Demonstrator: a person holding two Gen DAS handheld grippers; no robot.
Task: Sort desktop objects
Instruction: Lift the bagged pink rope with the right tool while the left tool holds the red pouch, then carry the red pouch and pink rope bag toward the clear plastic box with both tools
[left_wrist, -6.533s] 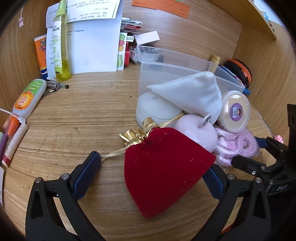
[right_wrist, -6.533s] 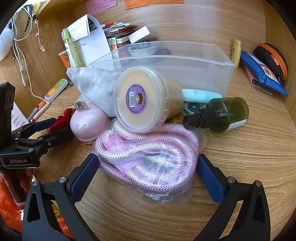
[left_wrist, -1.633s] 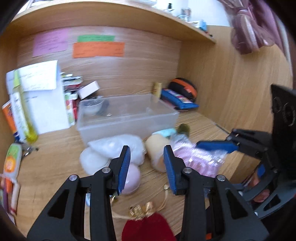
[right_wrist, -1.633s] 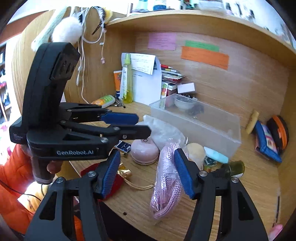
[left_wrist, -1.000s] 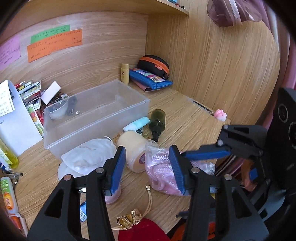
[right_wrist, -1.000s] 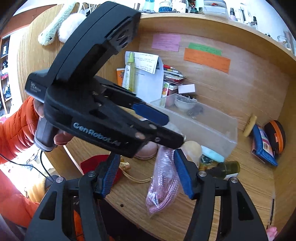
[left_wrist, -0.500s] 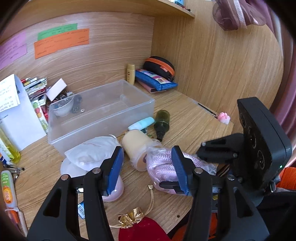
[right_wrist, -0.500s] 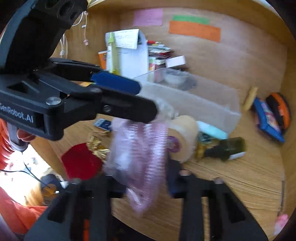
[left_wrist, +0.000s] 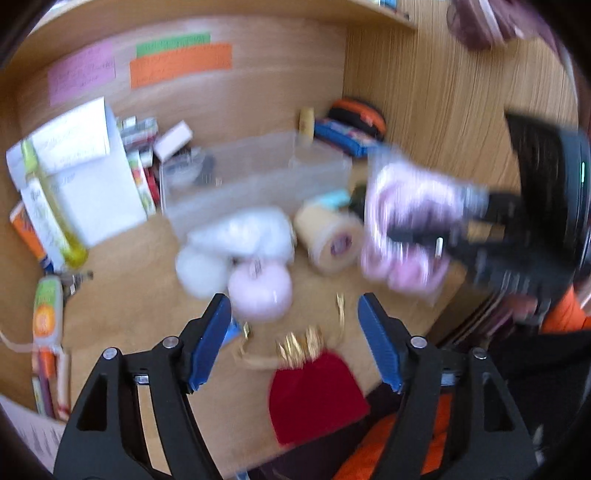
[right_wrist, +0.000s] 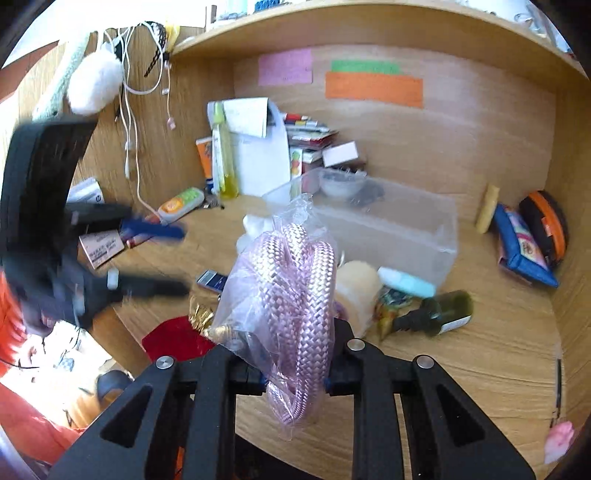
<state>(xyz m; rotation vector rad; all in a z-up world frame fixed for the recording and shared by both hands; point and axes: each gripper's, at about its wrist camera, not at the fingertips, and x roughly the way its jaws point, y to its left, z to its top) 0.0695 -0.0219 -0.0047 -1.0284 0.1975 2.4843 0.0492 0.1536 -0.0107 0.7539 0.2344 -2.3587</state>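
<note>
My right gripper (right_wrist: 291, 369) is shut on the bagged pink rope (right_wrist: 291, 280) and holds it above the desk; the rope also shows in the blurred left wrist view (left_wrist: 402, 229). My left gripper (left_wrist: 295, 343) is open and empty above the red velvet pouch (left_wrist: 314, 398) near the desk's front edge. It shows blurred at the left in the right wrist view (right_wrist: 155, 258). A clear plastic bin (right_wrist: 388, 225) stands behind. In front of it lie a pink round case (left_wrist: 260, 291), a white cloth bag (left_wrist: 240, 236), a beige tub (left_wrist: 332, 240) and a dark green bottle (right_wrist: 439, 314).
Papers and a yellow spray bottle (right_wrist: 221, 155) stand at the back left. A blue pouch (right_wrist: 521, 247) and an orange-trimmed case (right_wrist: 546, 225) lie at the back right. Tubes (left_wrist: 48, 306) lie at the left. Cables (right_wrist: 129, 122) hang on the left wall.
My right gripper has closed on the bagged pink rope and lifted it off the desk. My left gripper has opened wider and swung back towards the red pouch.
</note>
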